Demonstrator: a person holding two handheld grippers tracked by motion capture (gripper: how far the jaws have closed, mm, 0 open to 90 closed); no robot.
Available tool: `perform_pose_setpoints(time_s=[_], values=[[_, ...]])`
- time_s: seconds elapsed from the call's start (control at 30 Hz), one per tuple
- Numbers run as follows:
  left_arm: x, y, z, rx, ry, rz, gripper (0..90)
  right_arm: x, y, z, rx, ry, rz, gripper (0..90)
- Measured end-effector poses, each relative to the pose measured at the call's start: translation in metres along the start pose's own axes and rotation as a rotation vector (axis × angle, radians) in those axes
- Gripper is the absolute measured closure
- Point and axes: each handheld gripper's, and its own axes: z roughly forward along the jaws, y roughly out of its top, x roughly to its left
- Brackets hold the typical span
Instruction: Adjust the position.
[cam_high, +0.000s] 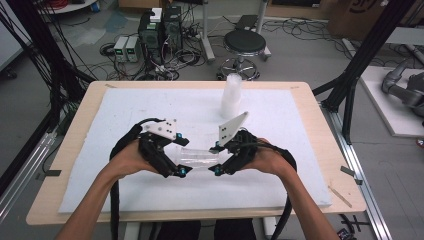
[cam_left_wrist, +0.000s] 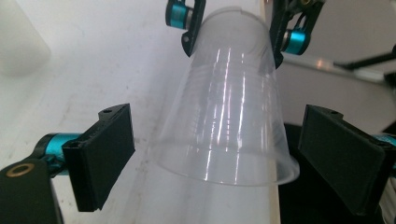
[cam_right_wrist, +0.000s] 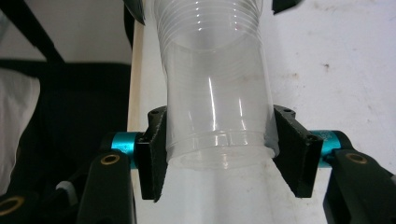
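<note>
A clear plastic cup (cam_high: 199, 157) hangs sideways above the white foam board (cam_high: 125, 110), between my two grippers. My right gripper (cam_right_wrist: 219, 154) is shut on the cup's narrow base (cam_right_wrist: 219, 149), with both pads pressed against its sides. In the high view the right gripper (cam_high: 218, 170) sits at the cup's right end. My left gripper (cam_left_wrist: 224, 158) is open, its pads (cam_left_wrist: 105, 156) standing clear on either side of the cup's wide rim (cam_left_wrist: 224, 175). From above, the left gripper (cam_high: 181, 171) is at the cup's left end.
An upright stack of clear cups (cam_high: 232, 97) stands at the back middle of the board. The wooden table's front edge (cam_high: 150, 217) is close below my hands. Behind the table are a stool (cam_high: 244, 45), computer boxes (cam_high: 160, 30) and floor cables.
</note>
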Motion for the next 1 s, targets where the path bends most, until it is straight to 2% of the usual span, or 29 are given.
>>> perform_pose_setpoints(time_s=[0.03,0.07,0.1,0.13,0.23,0.37,0.4,0.43,0.47,0.5,0.6,0.67,0.77,0.97,1.0], values=[[0.000,0.000,0.000,0.000,0.000,0.000,10.5,0.000,0.000,0.000,0.000,0.000,0.000,42.8],[-0.001,-0.009,-0.002,-0.056,0.014,0.002,10.4,0.000,-0.010,-0.001,-0.061,0.001,0.028,42.9],[-0.001,-0.009,-0.002,-0.056,0.014,0.002,10.5,0.000,-0.010,-0.001,-0.061,0.001,0.028,42.9],[-0.002,-0.014,-0.002,-0.086,0.028,0.008,10.5,0.000,-0.014,-0.001,-0.081,0.002,0.038,42.9],[-0.004,-0.025,-0.004,-0.187,0.032,0.011,10.4,0.001,-0.029,-0.001,-0.180,0.002,0.074,42.9],[-0.006,-0.035,-0.003,-0.314,0.034,0.016,10.5,0.003,-0.045,0.000,-0.275,0.000,0.092,42.9],[-0.006,-0.038,-0.003,-0.342,0.035,0.014,10.4,0.003,-0.051,0.002,-0.319,0.003,0.100,43.0],[-0.007,-0.041,-0.001,-0.374,0.038,0.012,10.4,0.003,-0.051,0.002,-0.319,0.003,0.100,43.0],[-0.007,-0.042,0.000,-0.388,0.042,0.012,10.4,0.004,-0.056,0.003,-0.365,0.004,0.106,43.0],[-0.007,-0.045,0.002,-0.399,0.047,0.017,10.4,0.004,-0.056,0.003,-0.365,0.004,0.106,43.0],[-0.008,-0.051,0.007,-0.436,0.052,0.023,10.5,0.006,-0.060,0.006,-0.423,0.007,0.105,43.0],[-0.009,-0.055,0.010,-0.484,0.056,0.024,10.4,0.008,-0.065,0.010,-0.466,0.006,0.109,43.0],[-0.010,-0.062,0.015,-0.544,0.050,0.025,10.4,0.008,-0.067,0.013,-0.471,0.006,0.111,43.0],[-0.010,-0.066,0.020,-0.556,0.054,0.024,10.4,0.009,-0.070,0.013,-0.505,0.006,0.110,43.0],[-0.010,-0.065,0.021,-0.560,0.046,0.025,10.4,0.009,-0.071,0.012,-0.529,0.003,0.100,43.0]])
